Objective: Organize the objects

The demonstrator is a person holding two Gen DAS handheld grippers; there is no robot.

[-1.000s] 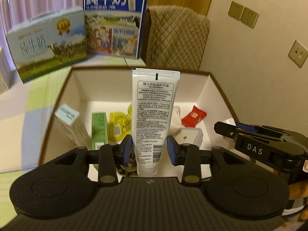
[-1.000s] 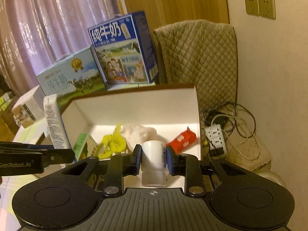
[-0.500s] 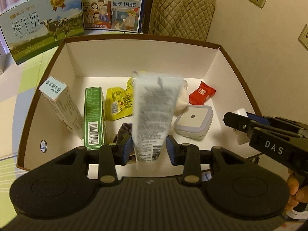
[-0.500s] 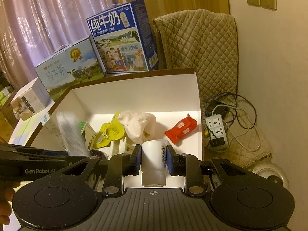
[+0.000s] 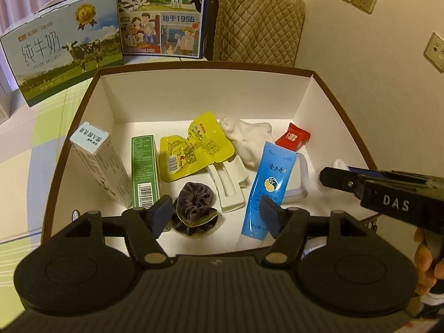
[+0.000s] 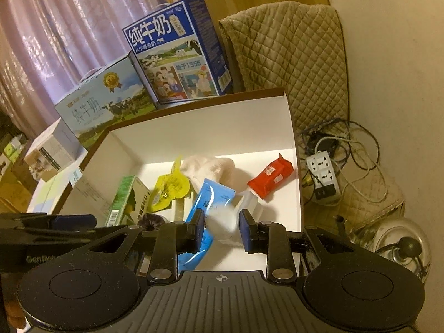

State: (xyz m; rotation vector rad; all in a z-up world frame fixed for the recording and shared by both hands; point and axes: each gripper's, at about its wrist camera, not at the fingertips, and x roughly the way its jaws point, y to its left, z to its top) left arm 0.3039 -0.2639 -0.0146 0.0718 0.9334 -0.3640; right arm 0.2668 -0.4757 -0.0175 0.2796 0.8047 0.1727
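a white bottle [image 6: 223, 222] between the right tongs [image 6: 221, 230] is motion-blurred; the blue tube [image 6: 205, 211] at nine o'clock is partly hidden.

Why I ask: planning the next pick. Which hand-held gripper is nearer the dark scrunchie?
Left. The left hand-held gripper hangs over the dark scrunchie; the right hand-held gripper sits off to its right.

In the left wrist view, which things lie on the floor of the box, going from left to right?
Pale blue carton → green carton → yellow pouch → blue tube → red candy. The scrunchie, white tray and cloth overlap others, so I leave them out.
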